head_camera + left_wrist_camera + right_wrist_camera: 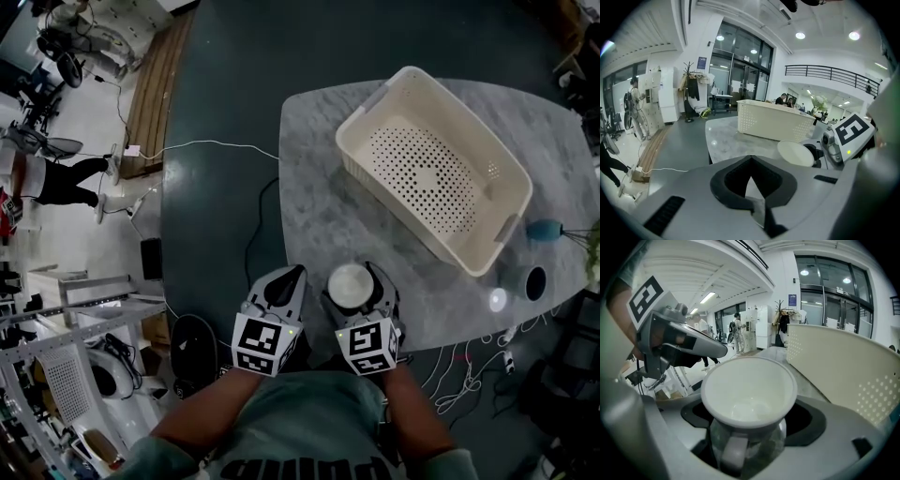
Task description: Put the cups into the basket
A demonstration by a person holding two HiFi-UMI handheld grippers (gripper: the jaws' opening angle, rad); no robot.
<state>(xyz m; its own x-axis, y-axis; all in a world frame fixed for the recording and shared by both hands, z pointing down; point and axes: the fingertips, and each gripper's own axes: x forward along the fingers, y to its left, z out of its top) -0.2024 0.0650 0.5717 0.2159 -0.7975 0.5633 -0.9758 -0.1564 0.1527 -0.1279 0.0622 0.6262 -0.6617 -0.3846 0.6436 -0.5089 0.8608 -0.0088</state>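
At the counter's six o'clock edge, the right hand-held gripper clasps a white, glass-bodied cup, the left hand-held gripper is closed on nothing, and the cream perforated plastic basket at one o'clock holds no cups.

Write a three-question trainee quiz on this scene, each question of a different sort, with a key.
1. True or false: the basket holds a cup.
2. What does the right tool grip? A) a white cup B) a spoon C) nothing
3. Fill in: on the left tool, the jaws stand ____ with nothing between them.

Key: 1 false; 2 A; 3 shut.
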